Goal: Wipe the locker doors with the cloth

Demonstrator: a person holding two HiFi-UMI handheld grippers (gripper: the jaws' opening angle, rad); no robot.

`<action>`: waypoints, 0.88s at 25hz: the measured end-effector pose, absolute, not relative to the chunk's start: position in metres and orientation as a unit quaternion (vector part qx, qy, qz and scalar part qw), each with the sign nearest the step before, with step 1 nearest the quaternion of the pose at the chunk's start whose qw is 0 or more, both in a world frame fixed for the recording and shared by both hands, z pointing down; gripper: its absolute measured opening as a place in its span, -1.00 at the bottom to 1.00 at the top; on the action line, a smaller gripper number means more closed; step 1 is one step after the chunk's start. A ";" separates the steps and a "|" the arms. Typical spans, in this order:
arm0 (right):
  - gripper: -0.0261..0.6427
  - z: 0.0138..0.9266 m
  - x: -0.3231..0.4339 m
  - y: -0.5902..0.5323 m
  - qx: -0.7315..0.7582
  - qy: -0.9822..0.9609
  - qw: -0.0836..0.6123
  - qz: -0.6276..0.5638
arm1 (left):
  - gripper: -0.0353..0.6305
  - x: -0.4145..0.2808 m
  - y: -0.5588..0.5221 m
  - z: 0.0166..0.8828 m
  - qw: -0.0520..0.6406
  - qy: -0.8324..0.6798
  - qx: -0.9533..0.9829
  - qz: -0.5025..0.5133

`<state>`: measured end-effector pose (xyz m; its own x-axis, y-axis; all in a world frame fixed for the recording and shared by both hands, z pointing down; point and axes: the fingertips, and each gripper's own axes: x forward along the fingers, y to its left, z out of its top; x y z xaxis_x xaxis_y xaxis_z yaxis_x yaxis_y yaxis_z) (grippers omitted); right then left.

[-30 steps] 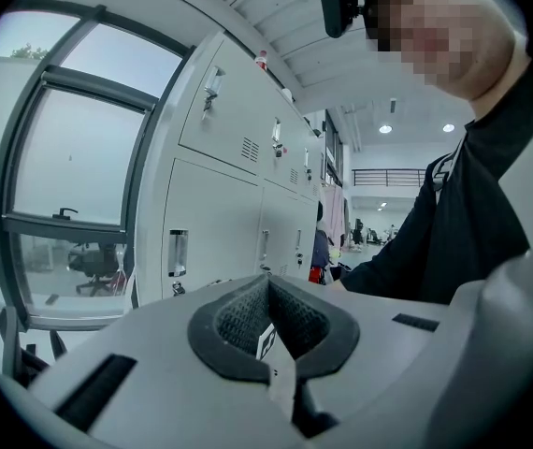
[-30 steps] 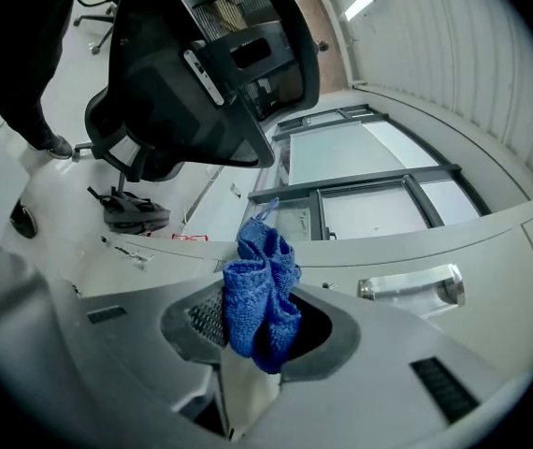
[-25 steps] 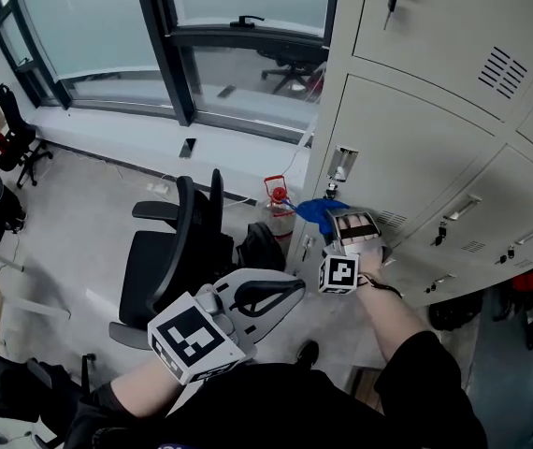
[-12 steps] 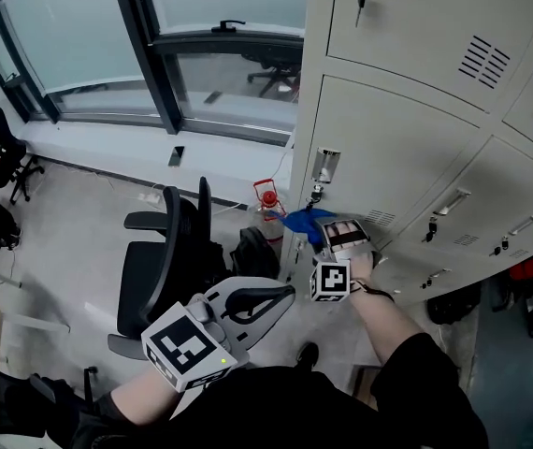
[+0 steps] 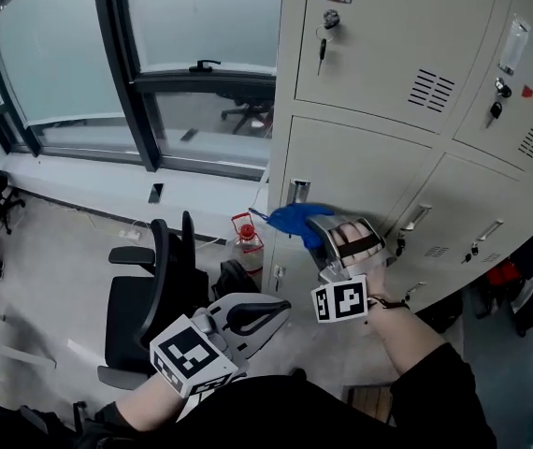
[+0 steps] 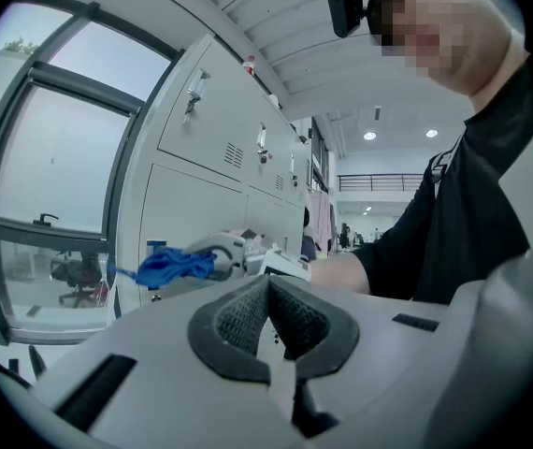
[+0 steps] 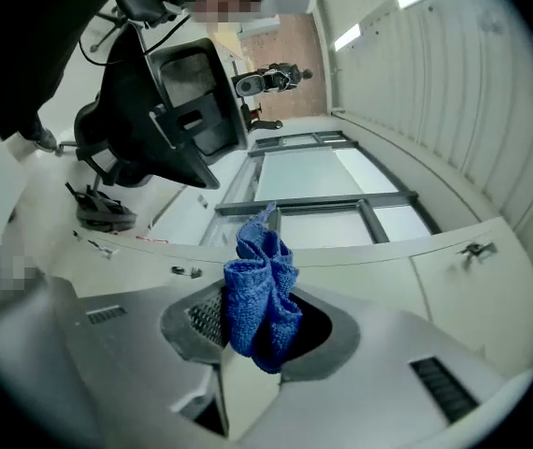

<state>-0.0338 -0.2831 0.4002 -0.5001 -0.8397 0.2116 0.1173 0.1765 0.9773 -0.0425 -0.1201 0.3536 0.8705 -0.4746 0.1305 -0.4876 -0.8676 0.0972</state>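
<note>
My right gripper (image 5: pixel 315 224) is shut on a crumpled blue cloth (image 5: pixel 290 220), held against the left edge of a beige locker door (image 5: pixel 360 181) in the middle row. In the right gripper view the blue cloth (image 7: pixel 259 293) bulges out between the right gripper's (image 7: pixel 257 330) pads. My left gripper (image 5: pixel 271 309) hangs low near my body, well away from the lockers, shut with nothing in it. The left gripper view shows its dark pads (image 6: pixel 271 321) pressed together, and the cloth (image 6: pixel 168 267) off to the left by the lockers (image 6: pixel 206 166).
A black office chair (image 5: pixel 145 288) stands on the floor left of the lockers, with a red-capped bottle (image 5: pixel 246 237) and a dark bag (image 5: pixel 234 277) beside it. Large windows (image 5: pixel 192 26) run along the left wall. Keys (image 5: pixel 323 40) hang from the upper locker's lock.
My right gripper with the cloth has risen up the locker door, and my head view has tilted upward, showing more of the upper lockers. The left gripper stays about where it was.
</note>
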 end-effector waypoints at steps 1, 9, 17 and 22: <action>-0.61 0.378 -0.031 -0.284 0.289 -0.632 0.408 -0.592 | -0.87 -0.040 -0.119 0.352 0.061 -0.244 0.967 0.050; -0.61 0.246 -0.012 -0.305 0.351 -0.557 0.389 -0.644 | -0.87 -0.028 -0.116 0.343 0.044 -0.224 0.972 0.050; -0.61 0.237 -0.001 -0.328 0.362 -0.541 0.405 -0.642 | -0.87 -0.024 -0.115 0.343 0.039 -0.219 0.973 0.056; -0.61 0.268 0.000 -0.330 0.358 -0.551 0.404 -0.636 | -0.87 -0.027 -0.118 0.347 0.051 -0.227 0.971 0.059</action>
